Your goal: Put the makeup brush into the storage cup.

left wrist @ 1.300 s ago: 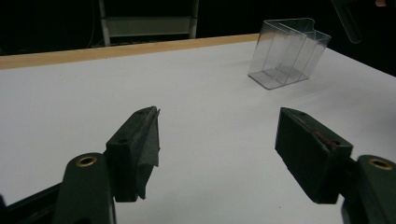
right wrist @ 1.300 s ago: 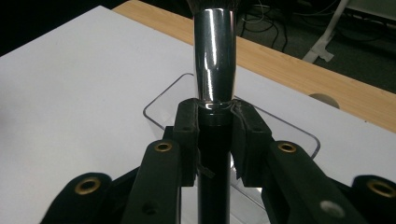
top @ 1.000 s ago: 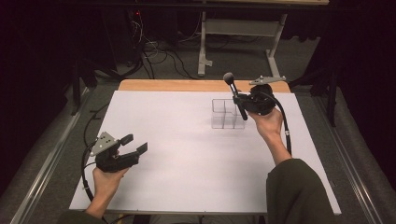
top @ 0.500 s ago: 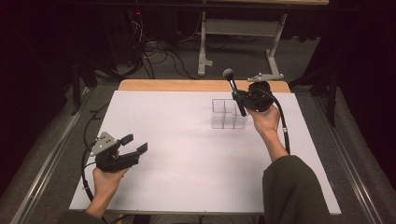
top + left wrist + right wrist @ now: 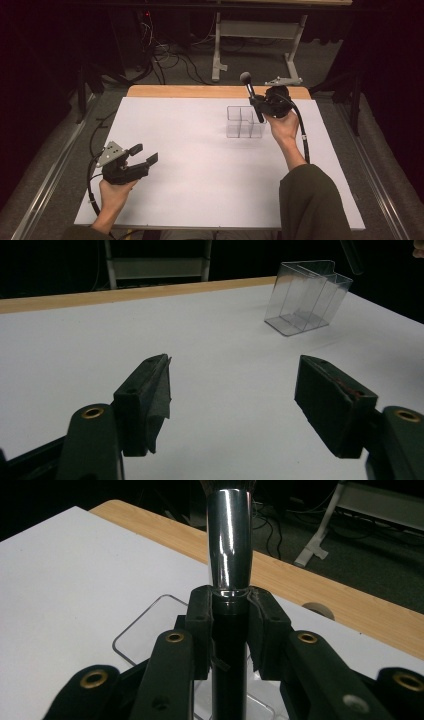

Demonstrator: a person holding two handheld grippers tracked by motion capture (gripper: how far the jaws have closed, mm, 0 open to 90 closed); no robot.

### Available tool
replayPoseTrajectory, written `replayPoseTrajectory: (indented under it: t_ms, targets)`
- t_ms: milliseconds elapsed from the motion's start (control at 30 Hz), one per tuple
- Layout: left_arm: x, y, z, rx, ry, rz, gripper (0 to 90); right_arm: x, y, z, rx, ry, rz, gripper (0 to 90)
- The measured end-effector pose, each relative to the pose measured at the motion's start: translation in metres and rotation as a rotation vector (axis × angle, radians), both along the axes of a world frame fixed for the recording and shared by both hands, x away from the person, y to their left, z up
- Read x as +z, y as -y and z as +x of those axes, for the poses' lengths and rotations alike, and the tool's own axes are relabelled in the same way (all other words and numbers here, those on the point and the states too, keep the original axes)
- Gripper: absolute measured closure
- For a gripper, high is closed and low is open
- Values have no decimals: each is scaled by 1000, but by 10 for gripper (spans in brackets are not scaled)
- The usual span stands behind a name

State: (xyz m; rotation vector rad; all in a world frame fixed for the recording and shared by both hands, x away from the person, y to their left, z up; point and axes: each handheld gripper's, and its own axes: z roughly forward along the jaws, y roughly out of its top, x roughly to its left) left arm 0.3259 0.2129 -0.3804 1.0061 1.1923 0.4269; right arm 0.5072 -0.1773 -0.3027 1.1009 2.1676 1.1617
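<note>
My right gripper (image 5: 260, 106) is shut on a makeup brush (image 5: 251, 96) with a black handle and a chrome ferrule (image 5: 229, 540). The brush stands tilted, bristle head up, with its lower end just above a clear, compartmented acrylic organizer (image 5: 244, 122) at the table's far right. In the right gripper view both pads clamp the handle just below the ferrule, and the organizer (image 5: 145, 630) lies underneath. My left gripper (image 5: 145, 153) hovers at the near left of the table, open, with nothing between its fingers. From the left gripper (image 5: 232, 365) the organizer (image 5: 305, 300) shows far off to the right.
The white table top (image 5: 200, 175) ends in a wooden strip (image 5: 200, 91) along the far edge. Beyond it are a metal stand (image 5: 260, 30) and floor cables (image 5: 170, 55). A black cable (image 5: 304, 135) trails from my right gripper along the forearm.
My right gripper and the brush have shifted slightly toward the table's far edge. The left gripper has stayed where it was.
</note>
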Motion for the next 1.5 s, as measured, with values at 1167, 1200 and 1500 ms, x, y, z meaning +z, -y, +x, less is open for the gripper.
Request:
replayPoseTrajectory:
  t_ms: [1167,1200,1500]
  targets:
    - [1,-1,-1,3,4,-11,307,-20,-5,13,-45,1,-27,753]
    - [1,-1,-1,2,4,-11,307,-20,-5,13,-49,-3,-27,754]
    - [2,-1,-1,4,6,-12,307,-23,-3,13,-54,-7,-31,753]
